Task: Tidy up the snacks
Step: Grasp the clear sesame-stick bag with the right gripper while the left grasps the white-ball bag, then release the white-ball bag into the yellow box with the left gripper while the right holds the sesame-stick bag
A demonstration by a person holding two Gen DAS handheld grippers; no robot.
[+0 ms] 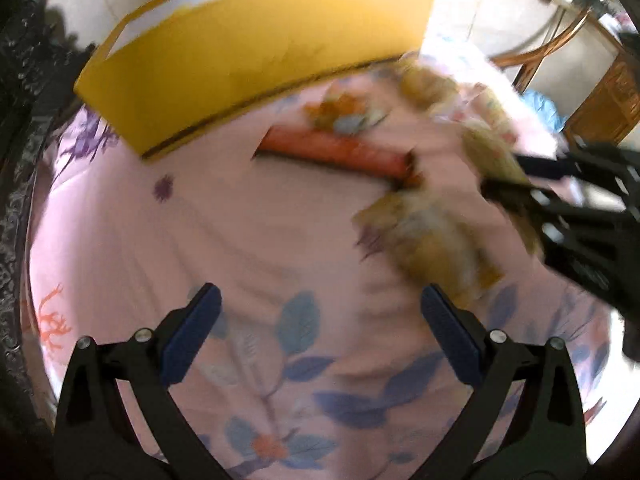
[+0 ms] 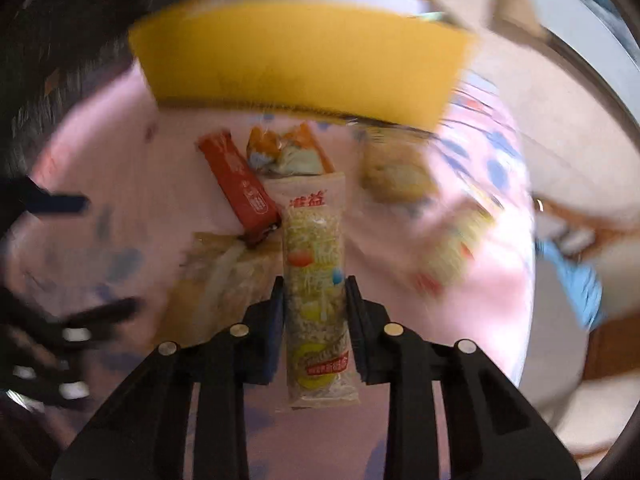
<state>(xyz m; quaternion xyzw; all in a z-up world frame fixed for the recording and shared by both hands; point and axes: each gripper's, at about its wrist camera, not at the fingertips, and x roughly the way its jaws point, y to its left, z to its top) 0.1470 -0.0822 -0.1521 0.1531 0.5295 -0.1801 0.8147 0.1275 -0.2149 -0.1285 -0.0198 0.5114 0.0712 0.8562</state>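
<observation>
Right tool (image 2: pixel 315 292) clamps a rice-crisp bar (image 2: pixel 316 280); yellow box (image 2: pixel 304 56) at twelve o'clock. Left tool (image 1: pixel 320 312) gapes apart over floral cloth (image 1: pixel 280 240).

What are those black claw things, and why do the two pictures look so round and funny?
A person holds one hand-held gripper in each hand, each with a wide-angle camera looking along its fingers, so pictures bulge. One picture comes from the left hand-held gripper, open and empty. The other comes from the right hand-held gripper, squeezing a long crispy-noodle snack packet. On the pink flowered cloth lie a red snack bar, other blurry packets, and a yellow box behind them.
</observation>
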